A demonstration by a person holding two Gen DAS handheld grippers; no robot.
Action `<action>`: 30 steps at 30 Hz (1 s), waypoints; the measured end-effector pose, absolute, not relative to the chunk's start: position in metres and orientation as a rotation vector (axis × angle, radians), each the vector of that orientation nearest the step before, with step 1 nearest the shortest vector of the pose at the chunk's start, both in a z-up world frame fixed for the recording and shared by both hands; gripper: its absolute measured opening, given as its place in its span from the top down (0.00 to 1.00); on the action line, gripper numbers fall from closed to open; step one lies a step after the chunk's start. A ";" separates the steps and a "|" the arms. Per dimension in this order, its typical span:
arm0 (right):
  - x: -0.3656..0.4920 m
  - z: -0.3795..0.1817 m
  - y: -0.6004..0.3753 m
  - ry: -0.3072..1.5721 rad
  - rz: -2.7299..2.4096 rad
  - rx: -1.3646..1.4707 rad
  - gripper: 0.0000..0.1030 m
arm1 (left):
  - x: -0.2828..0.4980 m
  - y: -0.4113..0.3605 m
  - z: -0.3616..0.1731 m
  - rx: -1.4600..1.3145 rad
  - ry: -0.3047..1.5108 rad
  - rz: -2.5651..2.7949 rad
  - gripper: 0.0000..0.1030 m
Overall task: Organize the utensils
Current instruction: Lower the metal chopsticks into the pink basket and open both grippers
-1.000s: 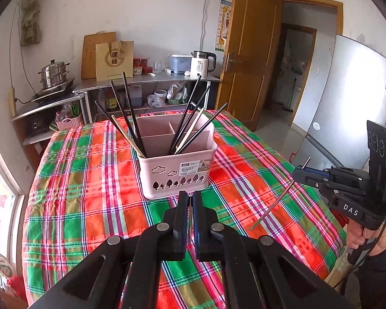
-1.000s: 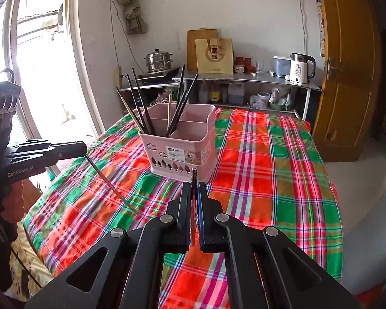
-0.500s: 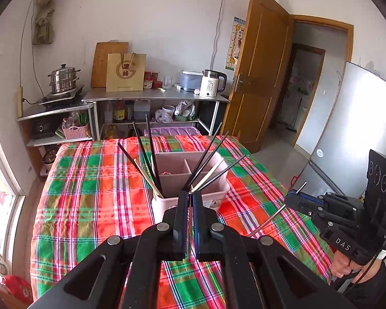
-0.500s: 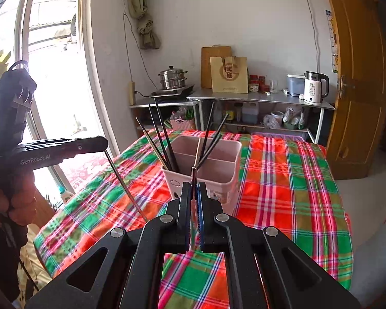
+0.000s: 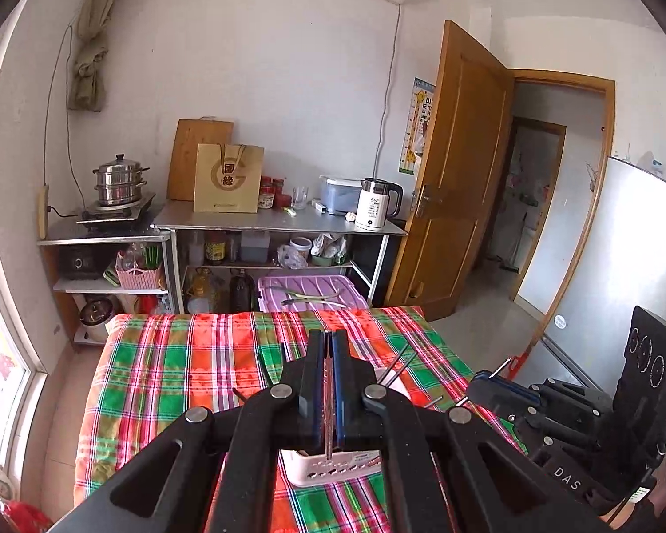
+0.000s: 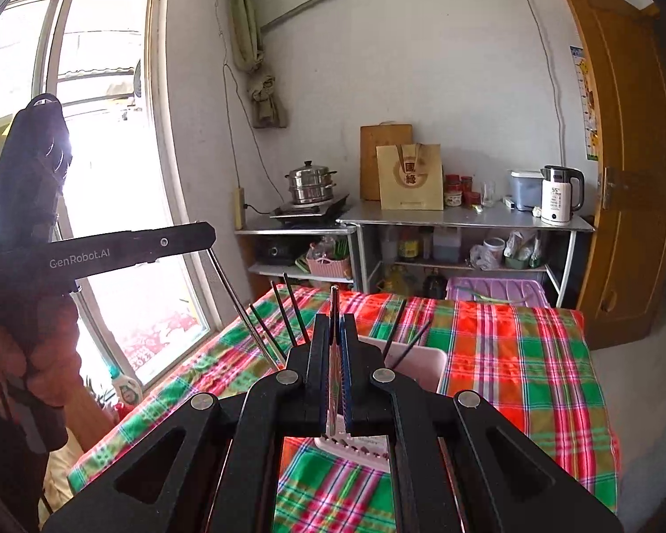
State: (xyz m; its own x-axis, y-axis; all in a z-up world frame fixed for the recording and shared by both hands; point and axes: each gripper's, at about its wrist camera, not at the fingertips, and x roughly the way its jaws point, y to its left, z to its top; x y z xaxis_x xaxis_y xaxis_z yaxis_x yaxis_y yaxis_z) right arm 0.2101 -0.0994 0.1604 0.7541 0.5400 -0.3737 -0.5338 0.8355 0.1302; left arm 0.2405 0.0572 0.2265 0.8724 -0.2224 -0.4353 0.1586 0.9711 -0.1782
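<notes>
Pointing forward along closed fingers, each gripper (image 5: 327,342) (image 6: 334,322) pinches one chopstick (image 6: 334,306).

Matt black plastic gripper (image 5: 327,346) frames, bright metal pivot pins. Pink plastic utensil basket (image 6: 422,366), smooth, perforated base. Woven plaid tablecloth (image 6: 510,355), soft cloth. Far: polished steel steamer pot (image 5: 120,180), wooden cutting board (image 5: 191,146), tan paper bag (image 5: 228,182), varnished wood door (image 5: 457,169).
</notes>
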 end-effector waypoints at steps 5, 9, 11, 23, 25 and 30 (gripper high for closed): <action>0.225 0.155 -0.091 0.406 0.569 0.007 0.96 | 0.260 0.059 0.220 -0.143 0.474 -0.207 0.97; 0.237 0.141 -0.088 0.430 0.559 0.014 0.96 | 0.273 0.059 0.197 -0.156 0.511 -0.212 0.97; 0.241 0.133 -0.086 0.441 0.553 0.009 0.96 | 0.280 0.059 0.186 -0.156 0.534 -0.214 0.97; 0.253 0.099 -0.081 0.529 0.545 -0.002 0.96 | 0.297 0.057 0.133 -0.155 0.630 -0.224 0.97; 0.254 0.093 -0.081 0.547 0.547 -0.003 0.96 | 0.299 0.056 0.125 -0.156 0.646 -0.227 0.97; 0.256 0.082 -0.077 0.588 0.554 -0.016 0.96 | 0.302 0.053 0.104 -0.143 0.702 -0.229 0.97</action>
